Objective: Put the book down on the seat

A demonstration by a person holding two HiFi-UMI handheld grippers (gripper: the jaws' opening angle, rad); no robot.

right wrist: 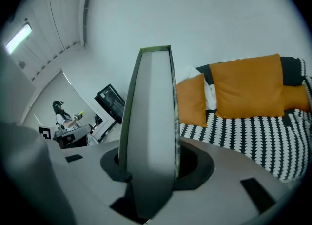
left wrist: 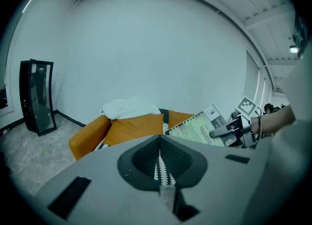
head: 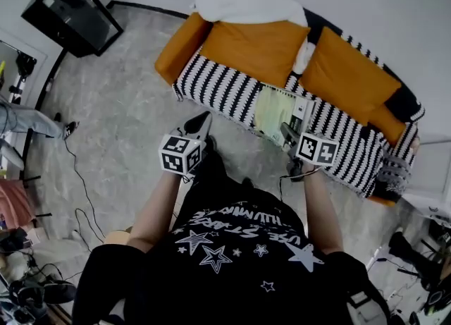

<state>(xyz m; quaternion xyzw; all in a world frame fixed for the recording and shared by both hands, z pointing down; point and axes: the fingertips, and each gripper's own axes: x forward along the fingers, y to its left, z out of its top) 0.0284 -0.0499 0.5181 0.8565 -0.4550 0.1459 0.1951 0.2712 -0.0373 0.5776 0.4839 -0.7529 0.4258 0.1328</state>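
We carry the book (head: 272,111) clamped in our right tool (head: 289,133) over the striped seat (head: 224,89), our left tool (head: 202,124) closed and empty, so next we should lower it flat and let go.

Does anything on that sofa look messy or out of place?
A white cloth lies bunched on the back corner of the sofa, not spread. The book is not down yet: the right gripper holds it over the seat.
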